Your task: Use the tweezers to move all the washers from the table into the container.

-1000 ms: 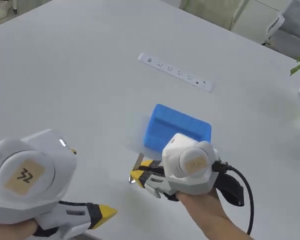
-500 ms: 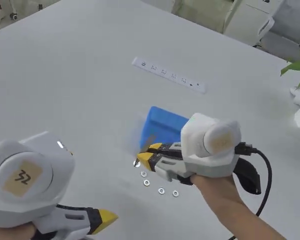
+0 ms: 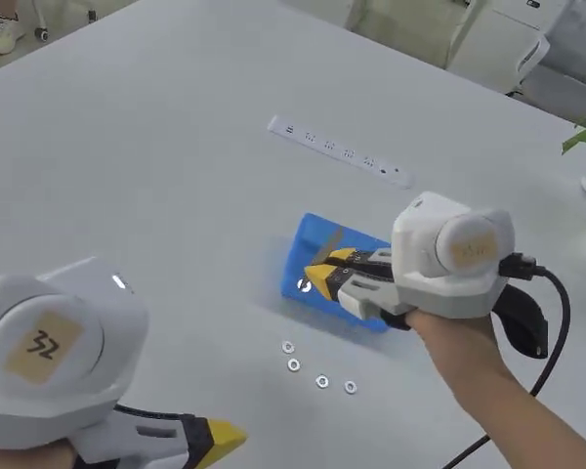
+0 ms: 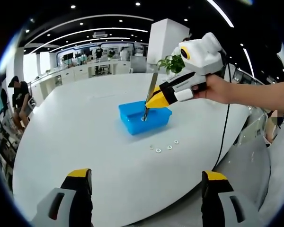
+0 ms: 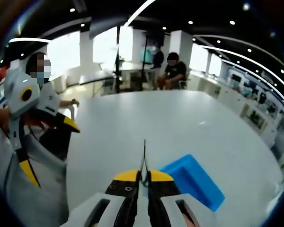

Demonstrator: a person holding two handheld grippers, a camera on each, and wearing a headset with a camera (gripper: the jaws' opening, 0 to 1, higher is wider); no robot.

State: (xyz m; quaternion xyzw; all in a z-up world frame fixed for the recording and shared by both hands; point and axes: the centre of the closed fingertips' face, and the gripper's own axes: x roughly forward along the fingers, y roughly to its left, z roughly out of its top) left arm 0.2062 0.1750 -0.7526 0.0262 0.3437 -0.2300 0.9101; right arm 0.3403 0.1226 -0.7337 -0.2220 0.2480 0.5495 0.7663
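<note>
Right gripper (image 5: 143, 176): pinching tweezers (image 4: 151, 92), frame centre.
Washer (image 3: 304, 284): at tweezer tip, over container (image 4: 137, 126).
Left gripper (image 4: 145, 174): spread.

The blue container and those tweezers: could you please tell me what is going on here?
A person is working with tweezers at the blue container. The right tool is shut on the tweezers, whose tip holds one washer at the container's opening. Four more washers lie in a loose row on the white table beside the container. The left tool is open, holds nothing and hangs low, away from the work.
</note>
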